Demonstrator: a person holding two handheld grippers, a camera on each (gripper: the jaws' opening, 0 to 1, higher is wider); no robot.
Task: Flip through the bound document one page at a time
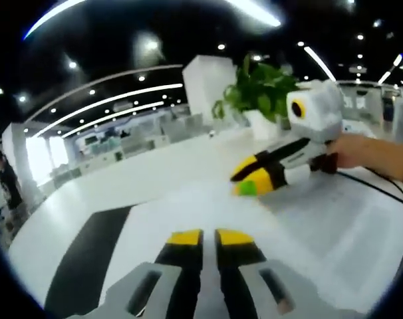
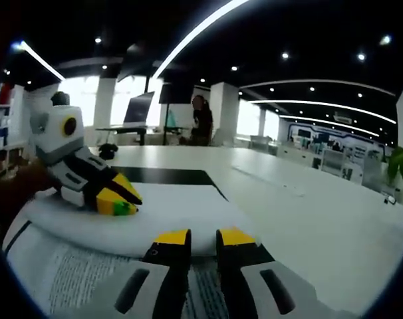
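Over the bound document [image 2: 88, 266] both the left gripper [image 1: 201, 237] and right gripper [image 2: 203, 236] hover nearly closed, gripping nothing.

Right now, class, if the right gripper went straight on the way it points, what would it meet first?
Probably the raised, curved white page of the open bound document just ahead of the right gripper; depth is unclear.

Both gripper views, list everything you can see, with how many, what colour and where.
Bound document: one, white pages with printed text, open on the table, a page curving up in the right gripper view.
Table: one, white with a black panel.
Potted plant: one, green leaves, white pot, far side of the table.
Monitor: one, dark, on a distant desk.
People: at least two, dark, standing in the background.
Hand: one, holding the right gripper.
Left gripper: yellow tips, jaws nearly together.
Right gripper: yellow tips, over the document.
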